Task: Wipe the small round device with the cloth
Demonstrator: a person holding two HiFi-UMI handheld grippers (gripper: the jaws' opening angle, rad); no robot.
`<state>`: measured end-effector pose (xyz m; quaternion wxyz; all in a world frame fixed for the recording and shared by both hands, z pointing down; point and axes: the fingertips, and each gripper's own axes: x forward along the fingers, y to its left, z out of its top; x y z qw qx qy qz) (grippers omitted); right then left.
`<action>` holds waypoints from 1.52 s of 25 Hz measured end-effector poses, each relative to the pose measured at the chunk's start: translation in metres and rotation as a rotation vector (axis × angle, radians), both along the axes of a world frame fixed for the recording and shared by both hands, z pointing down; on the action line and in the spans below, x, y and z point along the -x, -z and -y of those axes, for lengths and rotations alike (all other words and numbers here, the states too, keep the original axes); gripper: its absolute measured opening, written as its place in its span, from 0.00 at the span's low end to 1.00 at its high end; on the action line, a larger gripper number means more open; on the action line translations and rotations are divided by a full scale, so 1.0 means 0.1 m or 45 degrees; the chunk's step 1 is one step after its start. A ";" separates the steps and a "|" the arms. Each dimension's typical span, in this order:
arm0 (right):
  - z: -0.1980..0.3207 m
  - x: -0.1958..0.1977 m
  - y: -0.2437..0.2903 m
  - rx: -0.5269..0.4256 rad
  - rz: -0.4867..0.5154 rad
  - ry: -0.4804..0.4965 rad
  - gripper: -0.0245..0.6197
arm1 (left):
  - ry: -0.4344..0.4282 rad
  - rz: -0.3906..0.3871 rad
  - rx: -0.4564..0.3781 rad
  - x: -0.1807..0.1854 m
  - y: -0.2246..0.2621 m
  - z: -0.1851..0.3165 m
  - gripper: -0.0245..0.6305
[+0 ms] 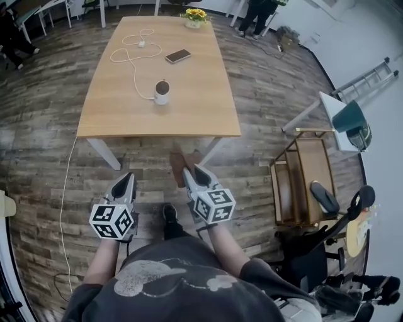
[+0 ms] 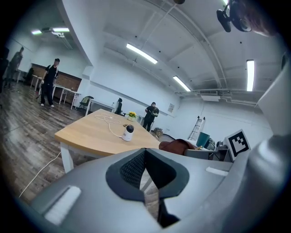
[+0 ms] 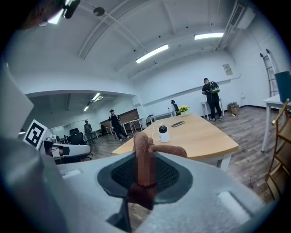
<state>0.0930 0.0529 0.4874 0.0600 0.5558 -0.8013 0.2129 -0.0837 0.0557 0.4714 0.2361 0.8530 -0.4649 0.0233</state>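
The small round device (image 1: 162,92), white with a dark face, stands on the wooden table (image 1: 201,107) ahead of me, and also shows in the left gripper view (image 2: 128,132) and the right gripper view (image 3: 163,133). My right gripper (image 1: 191,171) is shut on a brown cloth (image 1: 179,163) and held over the floor, short of the table's near edge. In its own view the cloth (image 3: 144,157) stands up between the jaws of the right gripper (image 3: 144,172). My left gripper (image 1: 130,178) hovers beside it, shut with nothing in it (image 2: 145,158).
A white cable (image 1: 129,60) runs from the device across the table and down to the floor at the left. A phone (image 1: 178,56) and a pot of yellow flowers (image 1: 195,17) lie farther back. A wooden cart (image 1: 302,182) stands at the right. People stand beyond the table.
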 end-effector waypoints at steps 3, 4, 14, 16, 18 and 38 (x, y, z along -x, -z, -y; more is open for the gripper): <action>0.26 -0.14 0.02 0.007 0.004 0.017 0.16 | 0.032 0.003 -0.006 -0.11 0.05 0.28 0.07; 0.33 -0.19 0.01 0.012 0.004 0.023 0.16 | 0.040 0.008 -0.011 -0.15 0.07 0.36 0.07; 0.96 -0.49 -0.02 0.023 0.031 0.089 0.16 | 0.142 0.049 0.003 -0.31 0.02 0.90 0.07; 1.05 -0.52 -0.03 0.026 0.032 0.108 0.16 | 0.160 0.064 -0.003 -0.33 0.01 0.97 0.07; 1.12 -0.56 -0.03 0.024 0.029 0.118 0.16 | 0.174 0.085 -0.016 -0.34 0.03 1.03 0.07; 1.97 -0.37 -0.04 0.065 -0.023 0.113 0.16 | 0.034 0.084 -0.007 -0.47 -0.04 1.99 0.07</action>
